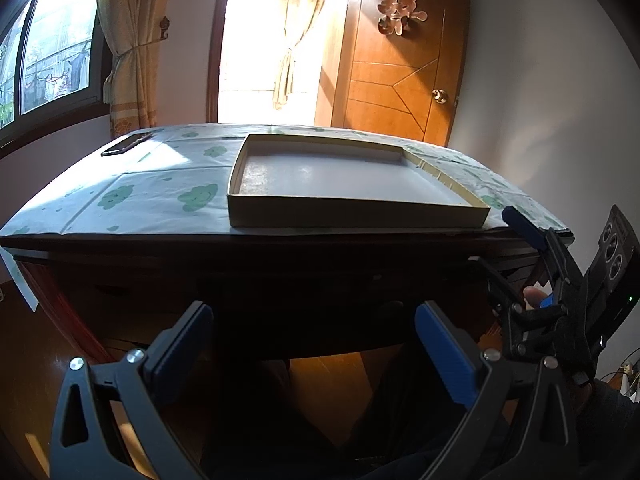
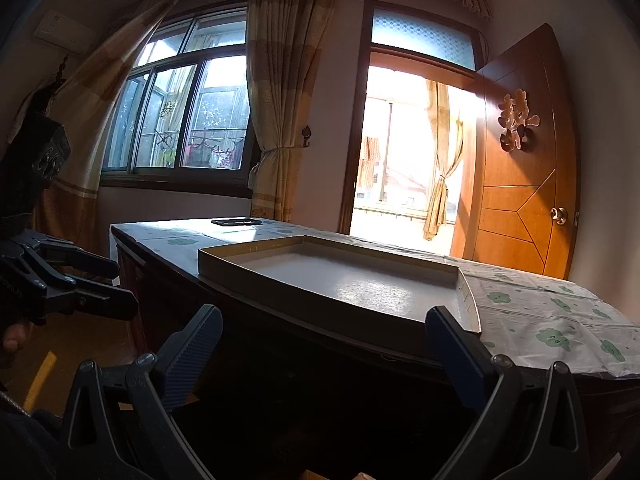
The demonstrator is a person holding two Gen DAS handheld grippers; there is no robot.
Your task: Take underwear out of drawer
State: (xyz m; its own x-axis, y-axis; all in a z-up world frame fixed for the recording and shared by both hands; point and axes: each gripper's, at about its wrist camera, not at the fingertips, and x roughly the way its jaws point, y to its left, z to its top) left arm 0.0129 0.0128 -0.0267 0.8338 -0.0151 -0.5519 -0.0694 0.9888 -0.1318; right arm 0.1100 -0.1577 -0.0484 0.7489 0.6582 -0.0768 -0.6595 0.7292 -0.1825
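- Left gripper (image 1: 314, 340) is gaping wide, grasping nothing, facing the dark desk front (image 1: 280, 280).
- Right gripper (image 2: 324, 344) is likewise spread, empty.
- Only the right wrist view is showing the window (image 2: 180, 120) at ten o'clock.
- A shallow box (image 1: 356, 212) is sitting on top.

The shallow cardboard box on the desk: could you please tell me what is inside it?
The box shows only its bare pale floor; nothing lies inside. Its near wall hides a thin strip of floor behind it.
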